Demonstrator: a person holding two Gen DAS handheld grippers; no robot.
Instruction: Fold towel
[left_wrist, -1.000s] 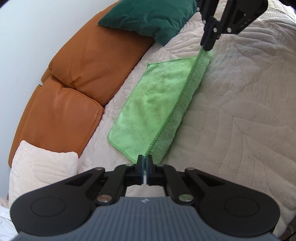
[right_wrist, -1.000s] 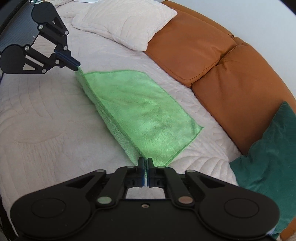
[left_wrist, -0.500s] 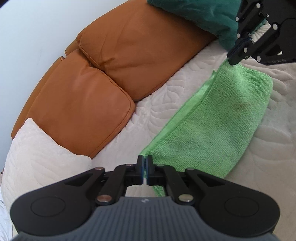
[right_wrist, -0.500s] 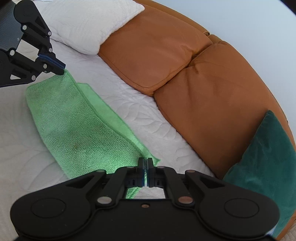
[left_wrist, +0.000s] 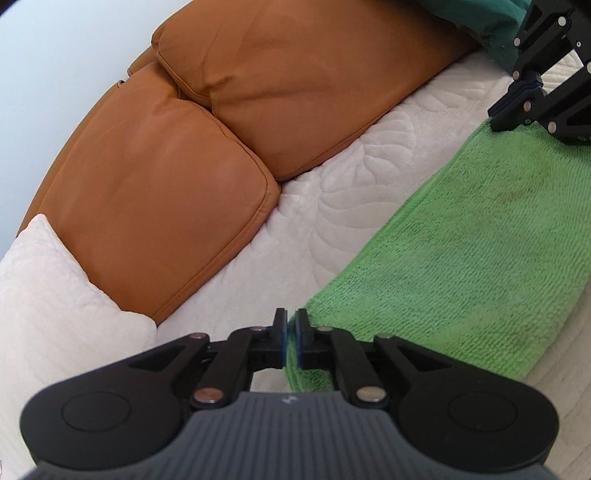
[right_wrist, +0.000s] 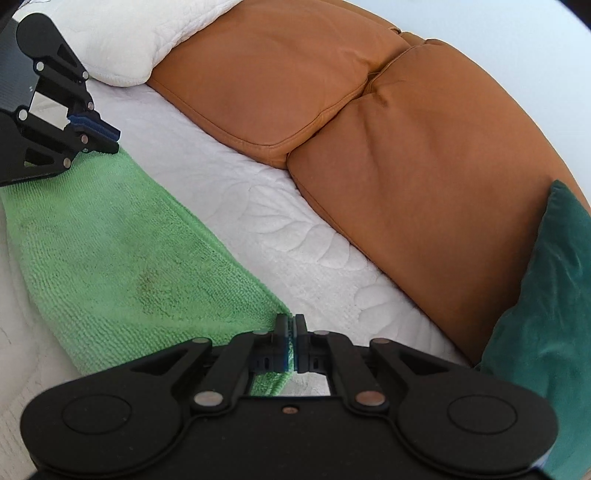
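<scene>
The green towel (left_wrist: 469, 258) lies folded in half as a long strip on the white quilted bed; it also shows in the right wrist view (right_wrist: 110, 251). My left gripper (left_wrist: 290, 339) sits at the towel's near corner with a narrow gap between its pads, and green cloth shows in the gap. My right gripper (right_wrist: 291, 345) is shut on the towel's other corner, with cloth pinched between its pads. Each gripper shows at the far end of the towel in the other's view: the right one (left_wrist: 517, 107), the left one (right_wrist: 99, 136).
Two orange leather cushions (left_wrist: 177, 177) run along the back of the bed (left_wrist: 351, 192). A white pillow (left_wrist: 48, 314) lies at one end and a dark green cushion (right_wrist: 554, 314) at the other. A pale wall is behind.
Both grippers carried the towel's lifted edge over toward the cushions and down, laying the top half flat on the lower half. The left gripper's pads have parted slightly.
</scene>
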